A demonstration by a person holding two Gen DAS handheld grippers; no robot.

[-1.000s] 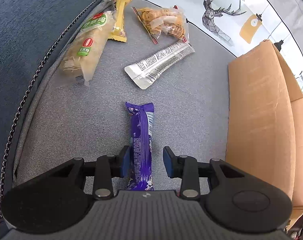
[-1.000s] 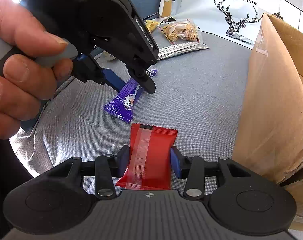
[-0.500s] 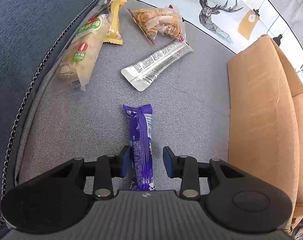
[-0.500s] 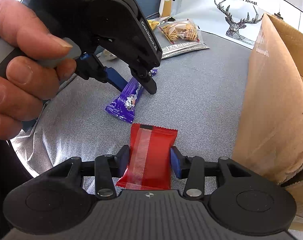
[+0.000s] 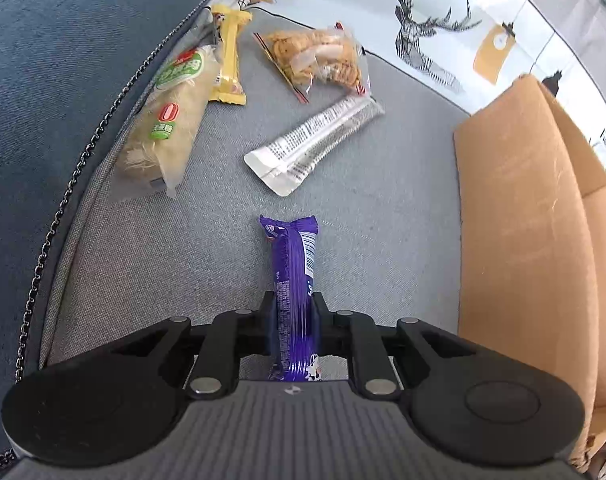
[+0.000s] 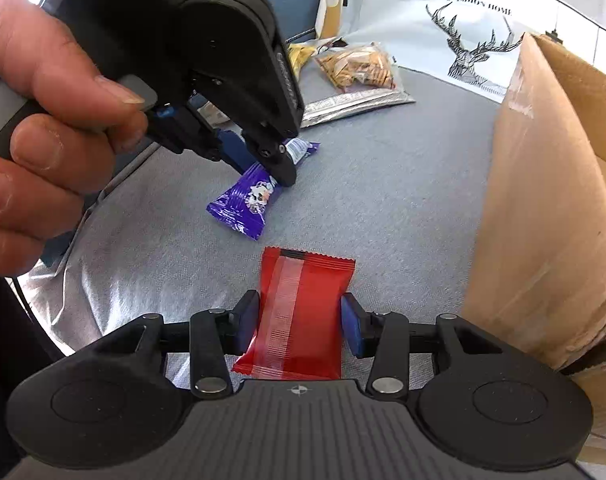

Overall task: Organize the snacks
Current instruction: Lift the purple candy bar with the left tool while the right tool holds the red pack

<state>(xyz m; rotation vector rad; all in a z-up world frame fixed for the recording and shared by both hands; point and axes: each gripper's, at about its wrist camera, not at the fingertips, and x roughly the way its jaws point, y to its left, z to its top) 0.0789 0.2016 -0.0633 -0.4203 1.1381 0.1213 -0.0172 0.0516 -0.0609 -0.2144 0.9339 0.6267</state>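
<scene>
Left gripper [image 5: 291, 312] jaws just closed, now clamped on purple bar [image 5: 293, 264]; red packet [image 6: 303, 304] pinched by right gripper [image 6: 301, 320], unchanged.

a grey fabric cushion [image 5: 391, 216] carries everything. a cardboard box [image 5: 519, 216] stands on it. out from the box's side lies a purple snack bar [image 5: 295, 264], and nearer the box's front corner a red packet [image 6: 303, 312]. farther from the box: a silver sachet [image 5: 315, 144], a clear bag of crackers [image 5: 323, 60], a yellow bar [image 5: 229, 68] and a green-labelled pack [image 5: 167, 120].
</scene>
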